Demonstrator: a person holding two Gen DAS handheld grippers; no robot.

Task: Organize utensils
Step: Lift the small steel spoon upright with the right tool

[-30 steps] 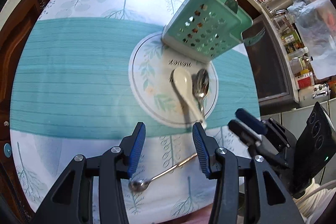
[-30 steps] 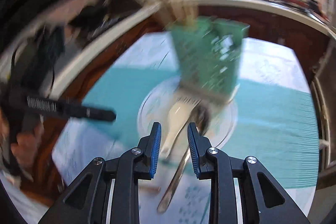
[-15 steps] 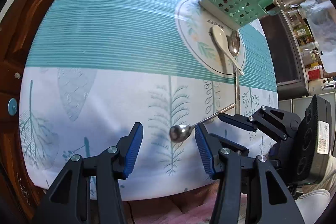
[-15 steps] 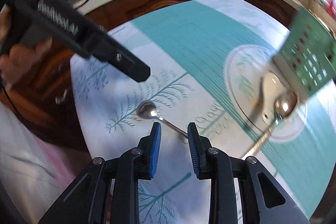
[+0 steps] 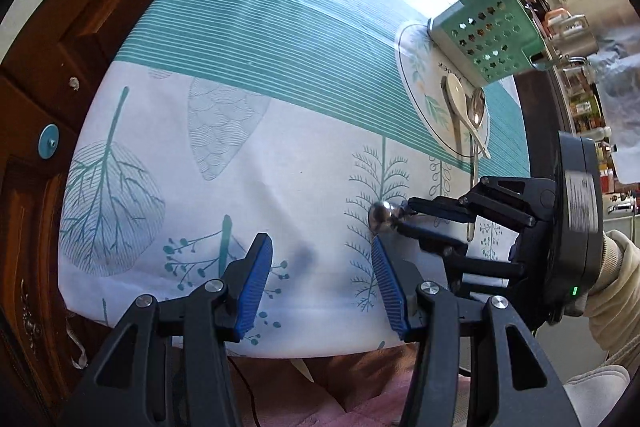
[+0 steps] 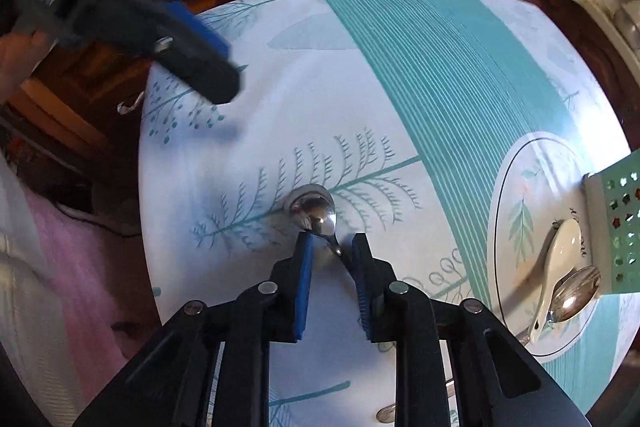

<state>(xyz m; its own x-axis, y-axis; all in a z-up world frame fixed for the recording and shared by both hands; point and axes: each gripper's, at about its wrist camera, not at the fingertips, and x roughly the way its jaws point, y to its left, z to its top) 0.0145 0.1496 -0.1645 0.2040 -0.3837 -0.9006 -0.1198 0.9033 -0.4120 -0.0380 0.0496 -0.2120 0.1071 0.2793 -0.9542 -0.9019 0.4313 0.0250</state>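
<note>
**Mia:** What is on the left side of the left wrist view?

**Ben:** Brown wood cupboard doors (image 5: 80, 39). Next comes the cloth (image 5: 248, 75) with teal stripes and leaf drawings. It covers the counter.

**Mia:** And at the bottom middle?

**Ben:** The left hand-held gripper (image 5: 322, 279). Its two blue pads are wide apart, and nothing is between them. It hangs over the near edge of the cloth.

**Mia:** What is just to the right of it?

**Ben:** A small shiny spoon (image 5: 383, 215) lying on the cloth, its round part on a fern drawing. The right hand-held gripper (image 5: 402, 217) comes in from the right edge, one finger on each side of the spoon's thin neck.

**Mia:** Is it pinching the spoon?

**Ben:** In the right wrist view, the small shiny spoon (image 6: 316, 213) is in the middle and the right hand-held gripper (image 6: 331, 247) is just below it. The pads are close together around the neck. One pad looks like it touches the neck. I cannot tell if they squeeze it tight.

**Mia:** What is farther right?

**Ben:** In the upper right of the left wrist view, a white spoon (image 5: 460, 103) and a big metal spoon (image 5: 478, 111) lie side by side, touching, on a round drawing on the cloth. The green holder (image 5: 488, 35) with holes stands just beyond them, with sticks in it.
</note>
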